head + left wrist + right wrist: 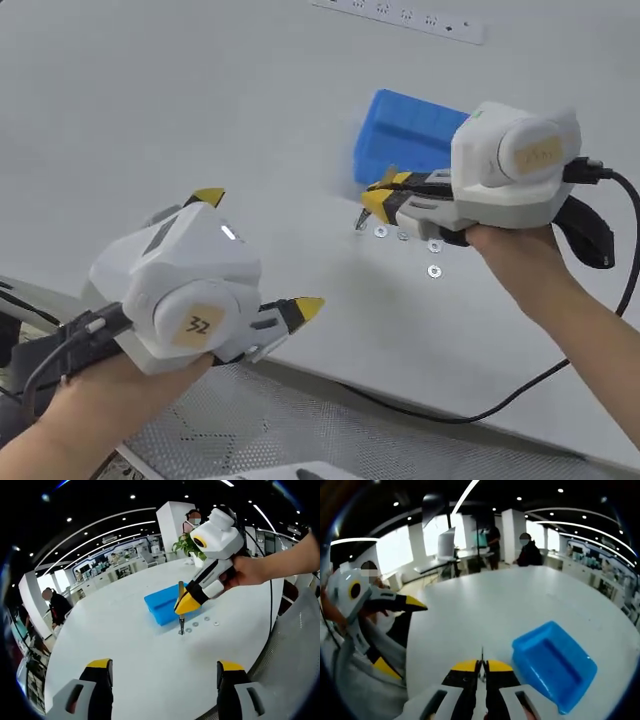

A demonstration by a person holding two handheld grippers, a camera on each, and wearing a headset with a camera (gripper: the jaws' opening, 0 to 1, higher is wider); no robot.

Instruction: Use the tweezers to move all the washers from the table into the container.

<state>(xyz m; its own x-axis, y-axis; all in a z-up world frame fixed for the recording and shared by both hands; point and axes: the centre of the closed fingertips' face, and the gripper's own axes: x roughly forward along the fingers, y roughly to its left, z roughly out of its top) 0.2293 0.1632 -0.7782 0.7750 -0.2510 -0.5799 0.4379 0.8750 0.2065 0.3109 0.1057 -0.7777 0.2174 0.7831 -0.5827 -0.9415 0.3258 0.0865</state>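
My right gripper (382, 196) is shut on slim metal tweezers (360, 221), which point down at the white table. Their tip (181, 626) stands just left of a short row of small silver washers (403, 236) (195, 624); one more washer (434, 271) lies nearer me. Whether the tip holds a washer is too small to tell. The blue container (410, 135) sits right behind the washers, and it lies to the right of the shut jaws (552, 666) in the right gripper view. My left gripper (257, 252) hovers open over the table's near edge, holding nothing (164, 665).
The white table (200, 100) stretches wide to the left and far side. A black cable (470, 410) runs from the right gripper across the near edge. A white power strip (405, 17) lies at the far edge. Several people stand in the room behind.
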